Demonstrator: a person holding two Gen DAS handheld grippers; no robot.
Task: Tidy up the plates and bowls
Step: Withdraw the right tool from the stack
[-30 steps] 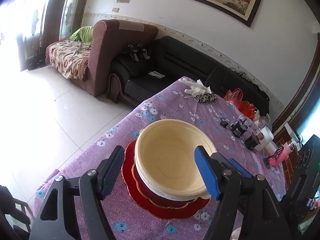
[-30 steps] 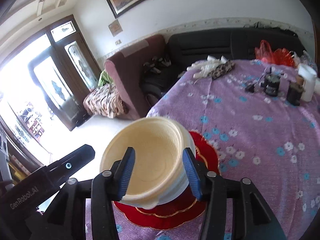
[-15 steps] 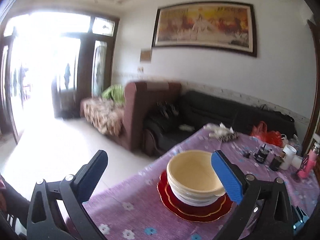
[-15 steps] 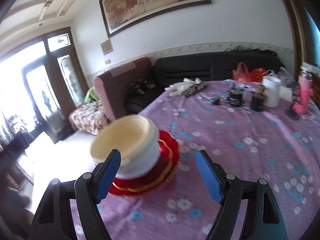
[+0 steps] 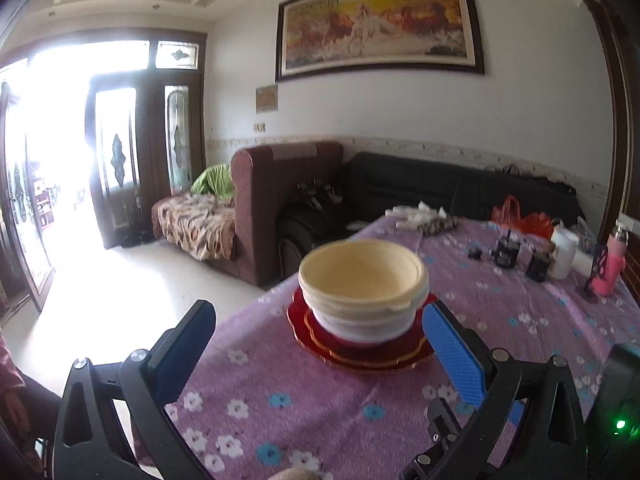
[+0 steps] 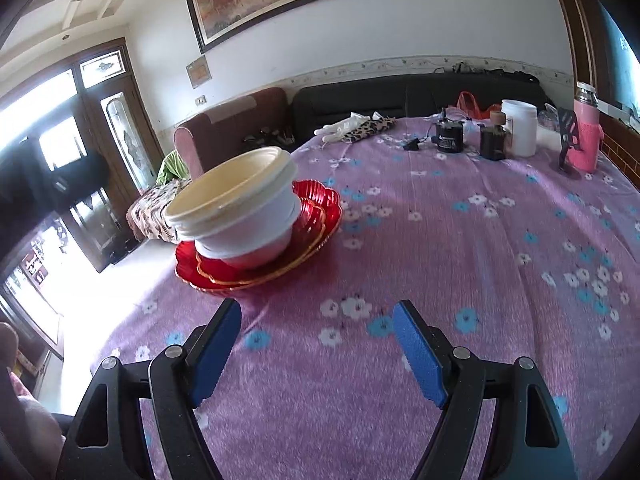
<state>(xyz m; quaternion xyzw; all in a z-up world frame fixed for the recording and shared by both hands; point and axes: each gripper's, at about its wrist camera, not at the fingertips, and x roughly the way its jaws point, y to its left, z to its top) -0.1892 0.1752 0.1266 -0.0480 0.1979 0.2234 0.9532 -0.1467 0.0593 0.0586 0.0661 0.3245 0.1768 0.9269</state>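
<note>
A stack of cream and white bowls sits nested on stacked red plates near the left edge of a table with a purple flowered cloth. My left gripper stands wide open in front of the stack, a short way back, with nothing between its blue pads. My right gripper is open too, set back from the stack and to its right, over bare cloth, holding nothing.
At the table's far end stand a white jar, dark small jars, a pink bottle, a leopard-print pouch and white gloves. Sofas and a bright doorway lie beyond the left edge.
Both grippers opened and drew back from the bowl stack, which now rests on the red plates. The views rose from looking down on the bowl to looking across the table.
</note>
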